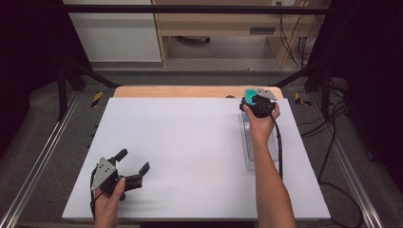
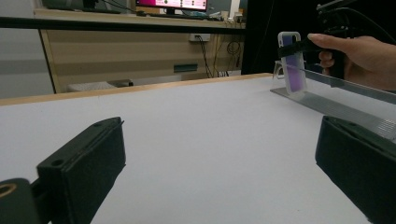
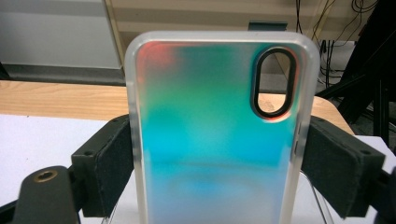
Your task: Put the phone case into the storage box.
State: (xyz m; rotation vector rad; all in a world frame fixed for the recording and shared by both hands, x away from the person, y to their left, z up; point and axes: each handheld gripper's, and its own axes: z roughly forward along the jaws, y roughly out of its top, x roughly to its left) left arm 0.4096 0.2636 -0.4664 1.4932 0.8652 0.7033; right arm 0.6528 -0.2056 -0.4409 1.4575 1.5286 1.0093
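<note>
Near the front left corner of the white rectangular table [image 1: 190,156], the left gripper [image 1: 134,167] sat low over the surface with its two black jaws spread wide. Nothing lay between them and they touched nothing. In the left gripper view both padded jaws stood far apart at the lower edges of the frame, with bare white tabletop between them.

Toward the back right corner, the right gripper [image 1: 250,98] was clamped on a translucent iridescent phone case with a frosted white rim [image 3: 217,130]. In the right gripper view one black pad pressed each long side of the case, so the jaws were closed to the case's width. The case stood upright, and its back panel shifted from red at the upper left through green to cyan lower down. A black-ringed oval camera opening sat in its upper right part, through which the wooden table edge showed.

In the left gripper view the same case [image 2: 293,63] looked violet, held just above the far end of a clear acrylic rectangular tray [image 1: 248,152] lying along the table's right edge. Whether case and tray touched cannot be told.
</note>
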